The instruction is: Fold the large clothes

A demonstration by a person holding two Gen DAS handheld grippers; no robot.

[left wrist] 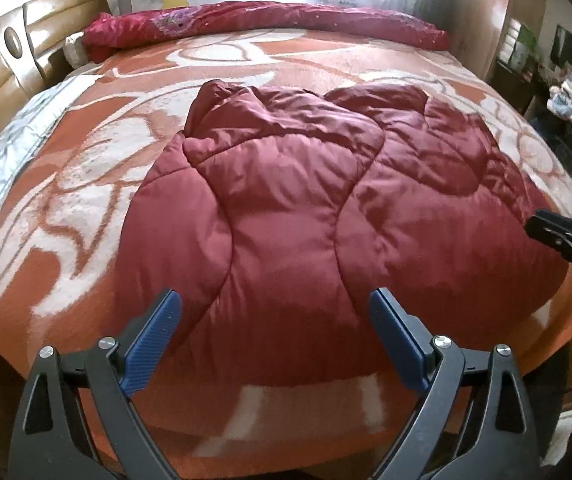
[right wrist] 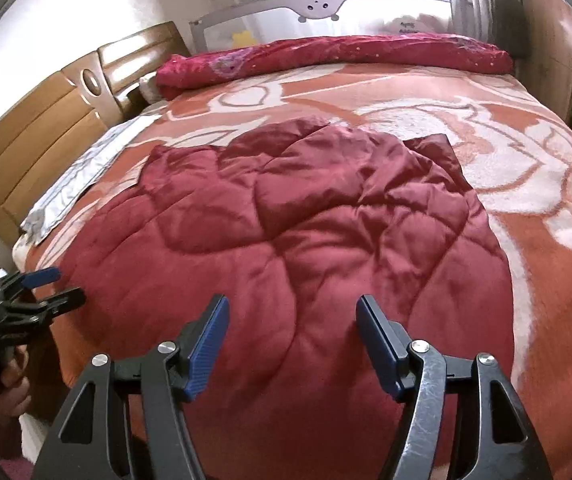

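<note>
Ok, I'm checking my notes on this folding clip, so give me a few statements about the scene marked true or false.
1. The red padded coat lies on the bed's orange and white blanket. True.
2. The left hand-held gripper is clamped on the coat. False: its jaws stand open above the coat with nothing between the pads.
3. The right hand-held gripper is open and holds nothing. True.
4. A rolled red quilt lies along the far edge of the bed. True.
5. The coat hangs over the wooden headboard. False: it lies flat on the bed, apart from the headboard.
</note>
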